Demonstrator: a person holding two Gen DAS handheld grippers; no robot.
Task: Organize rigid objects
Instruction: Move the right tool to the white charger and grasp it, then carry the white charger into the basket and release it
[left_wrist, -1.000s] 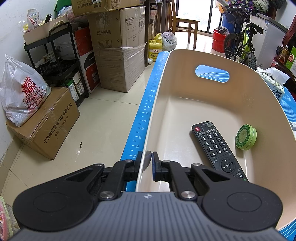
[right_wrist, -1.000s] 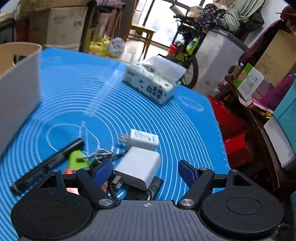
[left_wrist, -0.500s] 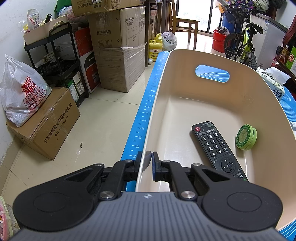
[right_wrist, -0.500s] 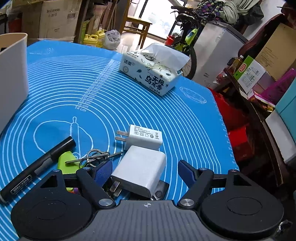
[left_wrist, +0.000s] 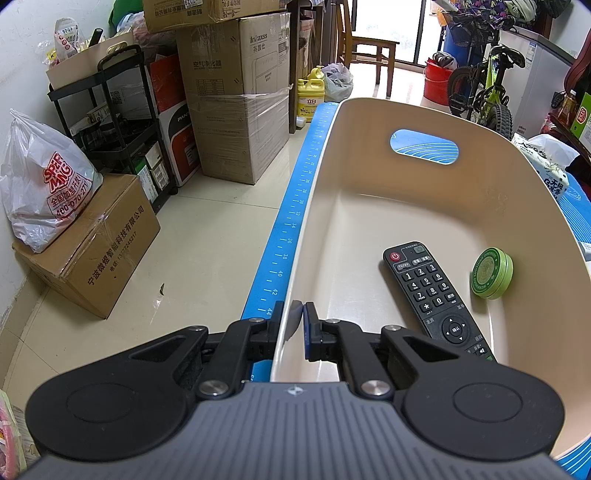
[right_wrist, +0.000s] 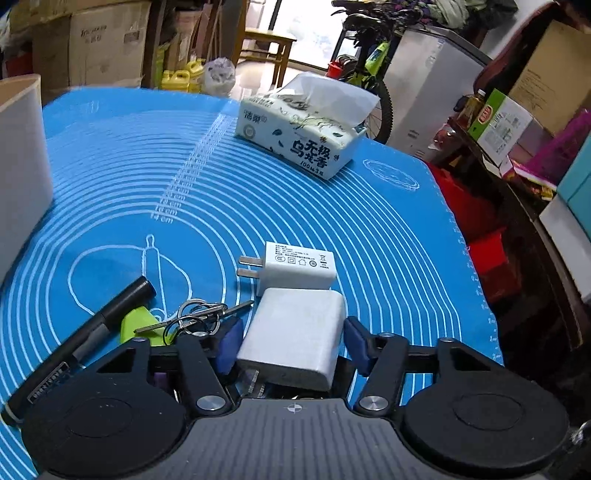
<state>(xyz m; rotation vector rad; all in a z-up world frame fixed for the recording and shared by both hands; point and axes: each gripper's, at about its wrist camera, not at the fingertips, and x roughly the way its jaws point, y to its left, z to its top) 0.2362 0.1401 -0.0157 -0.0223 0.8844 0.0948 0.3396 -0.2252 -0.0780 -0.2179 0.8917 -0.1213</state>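
My left gripper (left_wrist: 295, 314) is shut on the near-left wall of a beige bin (left_wrist: 369, 107). A black remote (left_wrist: 432, 295) and a round green tin (left_wrist: 493, 273) lie inside the bin. On the blue mat (right_wrist: 147, 166), my right gripper (right_wrist: 291, 341) straddles a large white charger (right_wrist: 295, 325). Its jaws are closing, and the blue pads stand just beside the charger's sides. A smaller white plug charger (right_wrist: 299, 267) lies just beyond. To the left are a bunch of keys (right_wrist: 199, 315), a green tag (right_wrist: 138, 325) and a black pen (right_wrist: 88, 336).
A tissue pack (right_wrist: 303, 125) sits at the far side of the mat. The bin's outer wall (right_wrist: 22, 155) stands at the left edge of the right wrist view. Cardboard boxes (left_wrist: 236, 96), a black shelf (left_wrist: 110, 122) and a bicycle (left_wrist: 487, 85) surround the table.
The right gripper's jaws have narrowed around the large white charger, and the gripper has sunk slightly toward the mat. The left gripper and bin have not moved.
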